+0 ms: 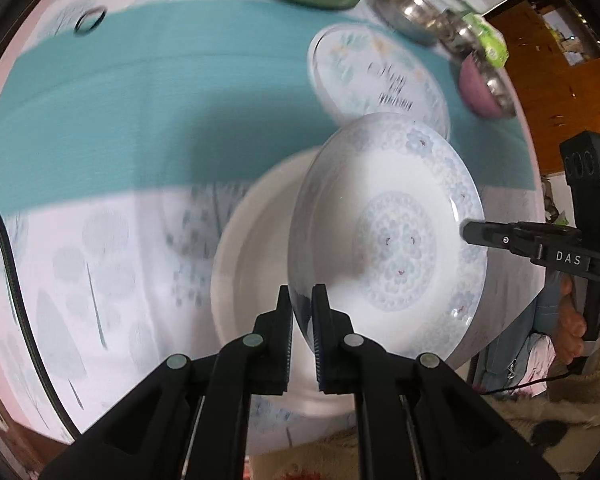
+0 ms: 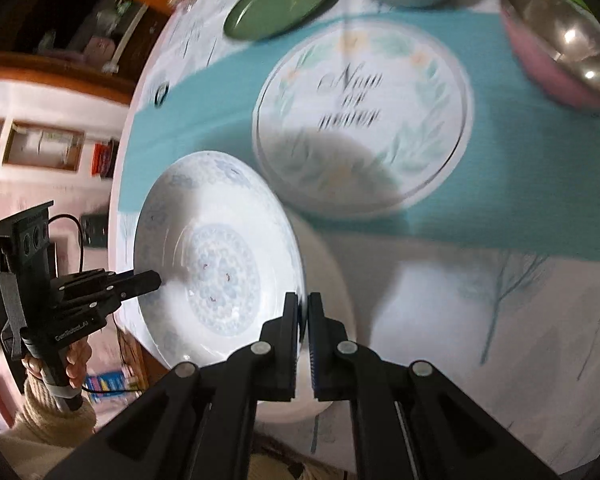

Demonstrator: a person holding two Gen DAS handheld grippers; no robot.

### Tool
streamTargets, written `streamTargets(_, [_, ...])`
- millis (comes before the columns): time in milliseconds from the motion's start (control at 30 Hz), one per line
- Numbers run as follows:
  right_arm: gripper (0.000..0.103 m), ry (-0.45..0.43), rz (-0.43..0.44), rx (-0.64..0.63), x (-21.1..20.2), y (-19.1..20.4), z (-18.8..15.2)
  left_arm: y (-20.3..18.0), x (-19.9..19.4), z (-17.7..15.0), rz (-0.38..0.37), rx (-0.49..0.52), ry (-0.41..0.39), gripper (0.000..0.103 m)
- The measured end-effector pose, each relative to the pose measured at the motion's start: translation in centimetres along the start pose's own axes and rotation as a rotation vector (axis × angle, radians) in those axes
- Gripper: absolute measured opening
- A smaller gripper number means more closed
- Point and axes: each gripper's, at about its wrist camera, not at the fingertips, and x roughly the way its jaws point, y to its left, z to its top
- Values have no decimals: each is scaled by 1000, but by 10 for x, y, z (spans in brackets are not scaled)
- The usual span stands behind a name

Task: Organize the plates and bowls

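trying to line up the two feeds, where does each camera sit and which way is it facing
Left wrist: on the left gripper, looking steeply down at the blue-patterned plate it clamps; right gripper and hand at the right.
Right wrist: on the right gripper, facing down at the same plate; left gripper and hand at the left.
Shared: that plate, lettered plate, green plate.
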Motion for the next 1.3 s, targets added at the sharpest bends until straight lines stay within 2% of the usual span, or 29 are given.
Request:
streamTargets(167, [5,42,-13,-1,23,0,-15,11,15,-16,11,-31,17,6])
streamTargets(433, [5,60,-43,7,44,0,-17,17,34,-15,31,-44,42,6])
streamTargets(933, [6,75,-99,-35,48,8,-15,15,41,-12,41,-18,67,9])
streamTargets(967, [7,76,-109,-44,48,10,-15,15,40,-13,31,-16,69,14])
streamTargets(1000, [8,79,-122,-56,49,13,-15,15,40,-12,15,-18,71,23])
streamTargets(1100, [9,78,-148,-72,50,18,-15,14,37,-13,-5,-15,58,38])
streamTargets(1200, [9,70,-158,-76,48,19,-16,10,33,-13,-15,-10,53,51])
streamTargets(1300, [16,62,-154,-90,41,22,-18,6,26,-14,-3,-4,32,59])
